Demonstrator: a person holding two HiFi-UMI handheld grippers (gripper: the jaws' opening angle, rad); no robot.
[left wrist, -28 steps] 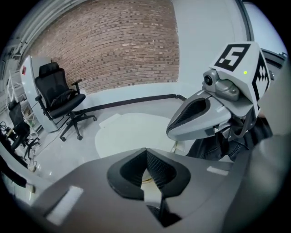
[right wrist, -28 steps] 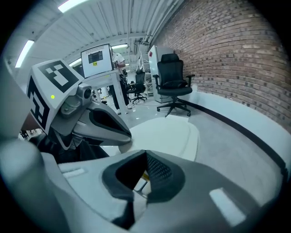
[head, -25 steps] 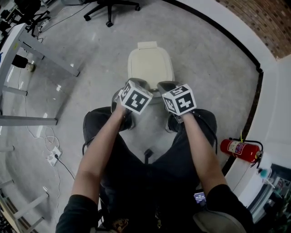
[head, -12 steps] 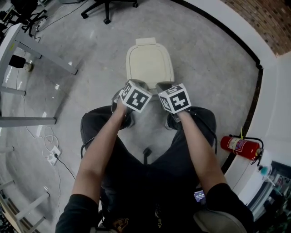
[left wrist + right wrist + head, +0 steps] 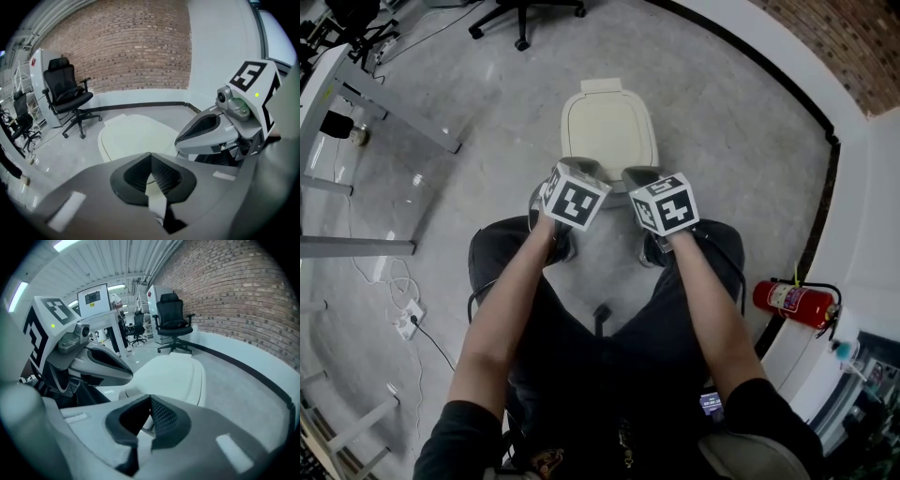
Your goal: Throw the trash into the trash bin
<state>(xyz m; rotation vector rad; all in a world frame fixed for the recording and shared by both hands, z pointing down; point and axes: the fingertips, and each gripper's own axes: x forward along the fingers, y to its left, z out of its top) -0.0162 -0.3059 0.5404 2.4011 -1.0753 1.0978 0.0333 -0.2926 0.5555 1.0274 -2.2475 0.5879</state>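
Note:
A cream trash bin (image 5: 609, 127) with its lid down stands on the grey floor just ahead of the person's feet. Its lid also shows in the left gripper view (image 5: 133, 136) and the right gripper view (image 5: 176, 373). My left gripper (image 5: 579, 170) and right gripper (image 5: 641, 175) hang side by side over the bin's near edge, both pointing down and forward. The left gripper (image 5: 151, 158) is shut with nothing between its pads. The right gripper (image 5: 151, 401) is likewise shut and empty. No trash is in sight.
A black office chair (image 5: 525, 14) stands beyond the bin. Desk legs (image 5: 403, 117) and a power strip with cables (image 5: 412, 321) lie at the left. A red fire extinguisher (image 5: 792, 305) sits at the right by the curved white wall (image 5: 825, 84).
The head view has tilted slightly, so the bin sits a little higher in frame. The left gripper has nudged a bit to the left. Both grippers stay shut.

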